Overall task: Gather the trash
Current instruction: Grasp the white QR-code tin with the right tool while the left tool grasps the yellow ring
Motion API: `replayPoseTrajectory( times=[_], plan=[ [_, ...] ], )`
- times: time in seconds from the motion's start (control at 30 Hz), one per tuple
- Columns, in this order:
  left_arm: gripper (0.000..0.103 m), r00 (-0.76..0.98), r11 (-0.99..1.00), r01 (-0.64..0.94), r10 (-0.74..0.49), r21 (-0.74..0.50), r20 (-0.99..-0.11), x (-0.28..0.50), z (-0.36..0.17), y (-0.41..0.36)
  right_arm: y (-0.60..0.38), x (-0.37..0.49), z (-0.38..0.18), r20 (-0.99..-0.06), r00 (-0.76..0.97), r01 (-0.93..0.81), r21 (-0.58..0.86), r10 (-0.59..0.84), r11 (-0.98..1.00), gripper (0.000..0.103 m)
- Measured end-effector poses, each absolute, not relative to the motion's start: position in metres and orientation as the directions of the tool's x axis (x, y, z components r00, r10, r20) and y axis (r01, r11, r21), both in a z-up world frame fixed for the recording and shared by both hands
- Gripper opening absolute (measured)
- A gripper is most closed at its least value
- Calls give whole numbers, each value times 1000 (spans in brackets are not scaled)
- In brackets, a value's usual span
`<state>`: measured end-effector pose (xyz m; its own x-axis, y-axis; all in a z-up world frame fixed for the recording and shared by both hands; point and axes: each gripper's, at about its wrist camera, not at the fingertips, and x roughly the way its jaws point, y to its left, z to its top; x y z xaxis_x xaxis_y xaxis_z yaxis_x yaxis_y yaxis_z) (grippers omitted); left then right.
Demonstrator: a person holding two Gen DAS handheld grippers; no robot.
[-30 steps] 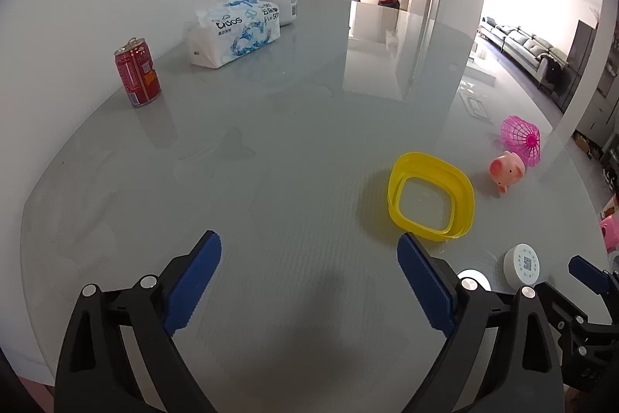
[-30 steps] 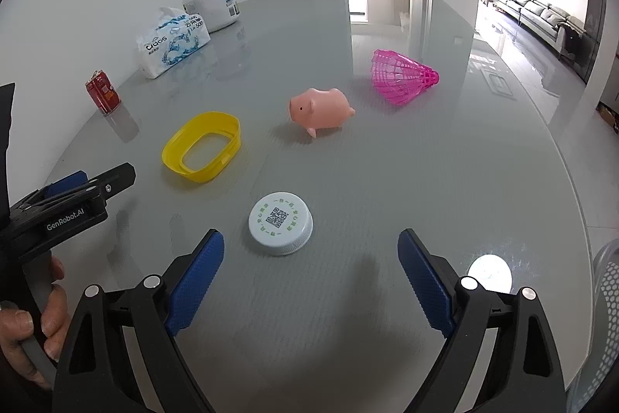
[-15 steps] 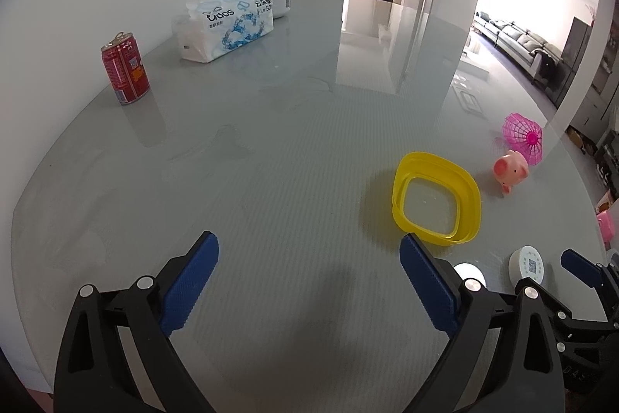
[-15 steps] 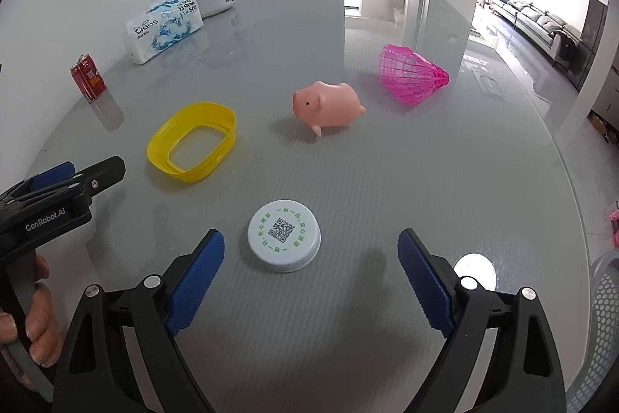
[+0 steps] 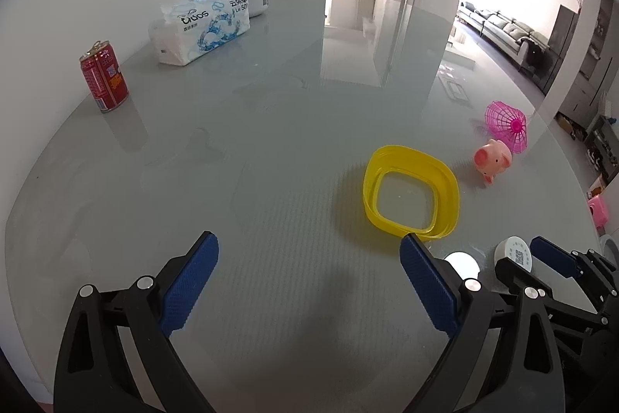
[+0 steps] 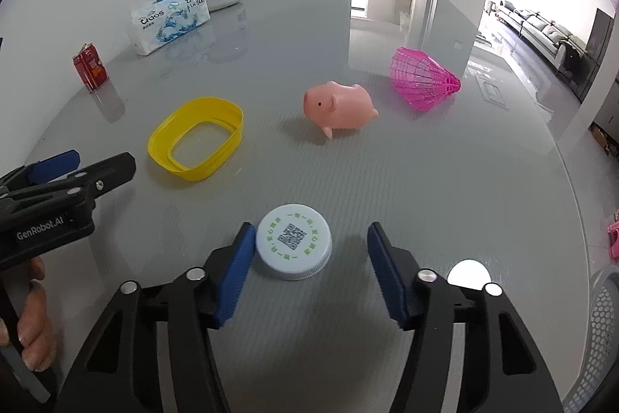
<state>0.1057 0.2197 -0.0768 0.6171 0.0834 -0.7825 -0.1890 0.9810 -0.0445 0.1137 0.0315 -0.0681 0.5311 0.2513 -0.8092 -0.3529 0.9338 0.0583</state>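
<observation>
grey glass worktop, left wrist view: left tongs gape wide over bare glass, a yellow ring just beyond; far left, a red can and "cruos" tissue pack. right wrist view: right tongs closing around the white qr-code cap, left pad touching, right pad apart; "genrobot.ai" on the left tool.

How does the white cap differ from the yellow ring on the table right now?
The white cap is round and solid-topped, printed with a code; the yellow ring is a rounded rectangle, open through the middle. The cap sits between the closing jaws of the right hand-held gripper; the ring lies clear of both grippers. Both rest flat on the table.
</observation>
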Motion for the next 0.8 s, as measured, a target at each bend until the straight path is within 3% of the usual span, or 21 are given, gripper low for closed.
replayPoseTrajectory(
  times=[0.03, 0.47, 0.8],
  plan=[
    [93, 614, 982, -182, 77, -46, -785, 107, -78, 218, 31, 113, -67, -809, 528, -356, 64, 258, 932, 38],
    [93, 597, 998, -51, 2, -36, -802, 134, -79, 177, -18, 107, -49, -773, 541, -284, 203, 331, 937, 38],
    [94, 551, 1000, -30, 24, 8, -834, 166, -96, 160, -42, 97, -45, -766, 537, -260, 248, 353, 933, 38]
  ],
)
